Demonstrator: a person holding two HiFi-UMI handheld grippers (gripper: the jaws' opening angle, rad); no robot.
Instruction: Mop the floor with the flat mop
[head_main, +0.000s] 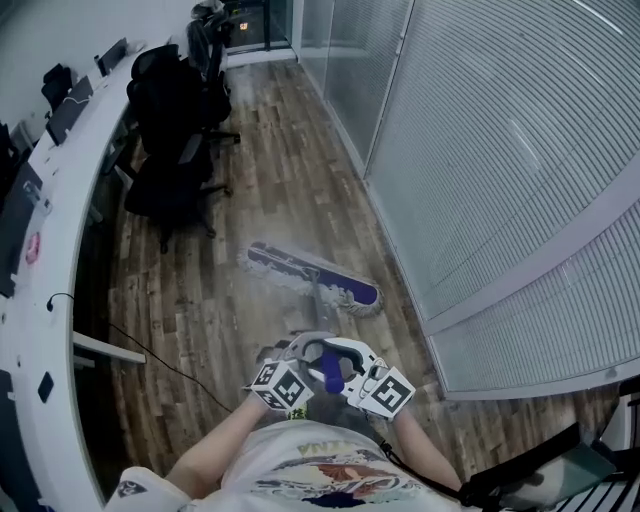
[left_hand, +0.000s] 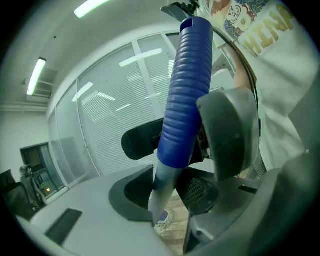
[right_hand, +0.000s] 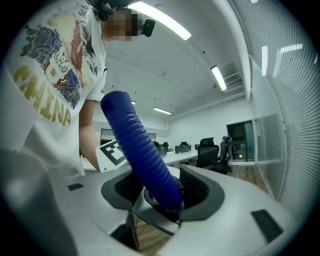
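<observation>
My left hand-held gripper (left_hand: 165, 194) is clamped on the flat mop (head_main: 313, 277). Its two dark pads (left_hand: 131, 192) sit on either side of the thin grey pole (left_hand: 161, 192), just under the bottom end of the blue grip (left_hand: 185, 90). The blue grip sticks up and out past the jaws, toward my white shirt (left_hand: 280, 75).

My right hand-held gripper (right_hand: 161, 194) holds the mop too. It is closed around the fat blue grip itself, so its jaws stand wide. The grip slants up from between the pads, and a grey collar (right_hand: 157, 215) sits right under it.

From the head view, both hand-held grippers are close together, side by side in front of my tummy. The blue grip is between them. The left one's marker cube (head_main: 280, 385) and the right one's marker cube (head_main: 388, 390) point back at me.

The pole runs forward and down from the hand-held grippers to the mop head. The mop head lies flat on the wooden floor (head_main: 270, 150), a little way ahead of the hand-held grippers. It is turned at a slant, and its right end is near the bottom of the wall of blinds (head_main: 500, 150).

Farther off, black office chairs (head_main: 170, 150) stand on the left, next to a long white desk (head_main: 60, 300) that curves along that side of the room.
</observation>
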